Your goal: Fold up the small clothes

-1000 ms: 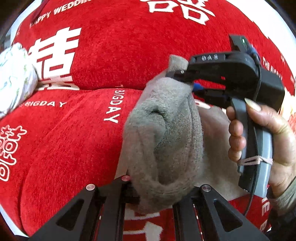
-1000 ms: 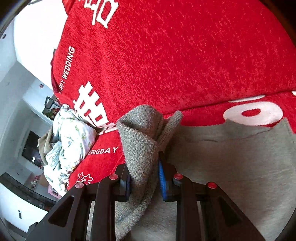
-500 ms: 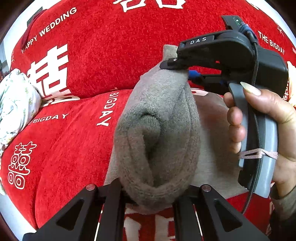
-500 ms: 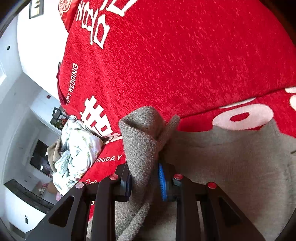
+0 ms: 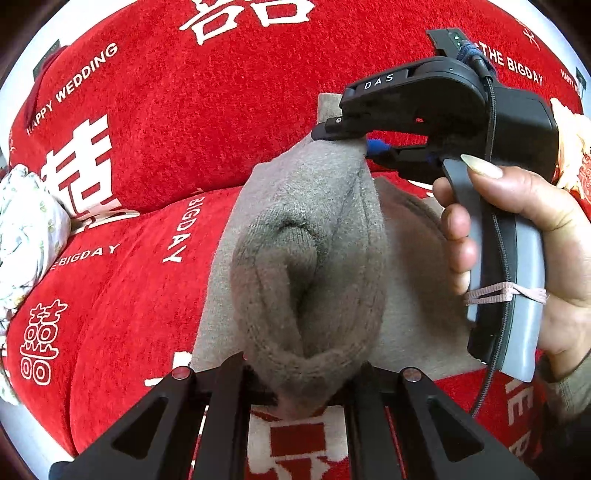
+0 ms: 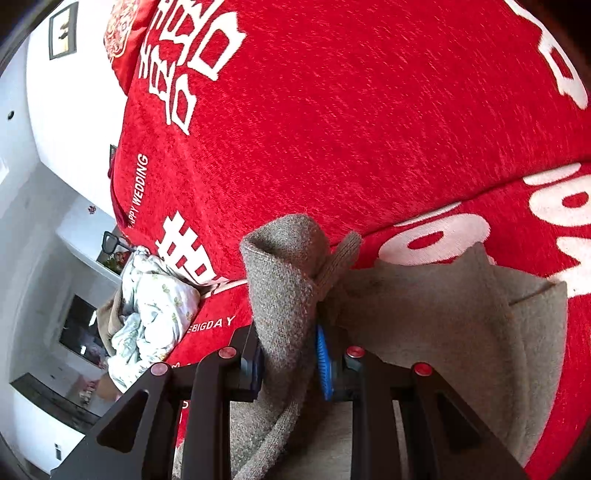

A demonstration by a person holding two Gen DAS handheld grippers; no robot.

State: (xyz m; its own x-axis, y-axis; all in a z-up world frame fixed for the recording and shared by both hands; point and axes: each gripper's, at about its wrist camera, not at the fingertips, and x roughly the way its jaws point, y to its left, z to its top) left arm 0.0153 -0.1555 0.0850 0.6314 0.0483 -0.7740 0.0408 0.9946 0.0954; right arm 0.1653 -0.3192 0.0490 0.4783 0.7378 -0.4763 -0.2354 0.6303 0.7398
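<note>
Reading the writing first: my right gripper, seen from the left wrist, carries "DAS" in white on its black top. The red cover over the sofa reads "HAPPY WEDDING" at far left, "BIGDAY" twice on the near cushion and "THE BIGDAY" at far right, among large white Chinese characters. From the right wrist I read "HAPPY WEDDING" and "BIGDAY" again at left.

I hold the grey garment with both tools. My left gripper has its jaws pinching a thick bunched fold at the near edge. My right gripper has its jaws pinching another fold between blue pads, and the cloth rises past them to a rounded peak. Between the two grips the knit forms a puffy roll that fills the middle of the left view and hides much of the seat behind it. The remaining part of the garment lies flat on the cover, spreading right in the right wrist view.

My right hand wraps the grey handle, with a pink band around it and a black cable beside it.

A floral bundle sits at far left on the sofa, well apart from the garment. Beyond it are white walls, a picture frame and a dark screen.
</note>
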